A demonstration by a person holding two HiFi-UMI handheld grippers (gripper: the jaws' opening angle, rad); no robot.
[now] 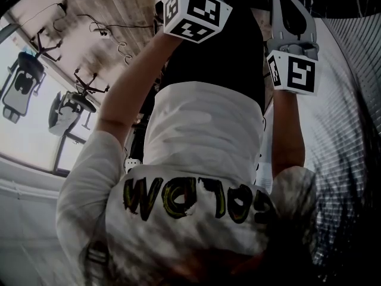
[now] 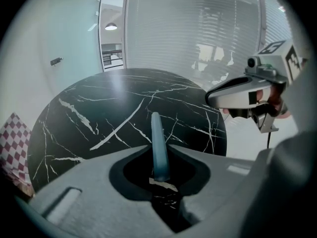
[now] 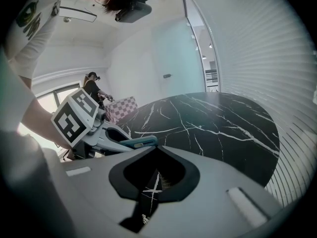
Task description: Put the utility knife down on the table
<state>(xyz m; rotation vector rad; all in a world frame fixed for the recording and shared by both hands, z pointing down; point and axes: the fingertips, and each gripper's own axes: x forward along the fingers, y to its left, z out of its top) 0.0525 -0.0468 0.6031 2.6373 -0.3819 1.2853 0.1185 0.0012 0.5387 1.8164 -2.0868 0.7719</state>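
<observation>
A teal utility knife (image 2: 156, 133) sticks out forward from my left gripper (image 2: 160, 155), whose jaws are shut on its rear end. It hangs above a round black marble table (image 2: 99, 113). In the right gripper view the same knife (image 3: 139, 143) shows at the left in the left gripper (image 3: 106, 135), just ahead of my right gripper (image 3: 156, 150). The right gripper's jaws meet at the tips with nothing between them. The head view shows the right gripper (image 1: 290, 16) and only the left gripper's marker cube (image 1: 196, 11); no knife shows there.
The table (image 3: 223, 118) reaches to a wall of slatted blinds (image 3: 277, 73). A red-checked cloth (image 2: 12, 145) lies by its far edge. A person (image 3: 94, 89) stands in the background. Office chairs (image 1: 71, 109) stand on the floor.
</observation>
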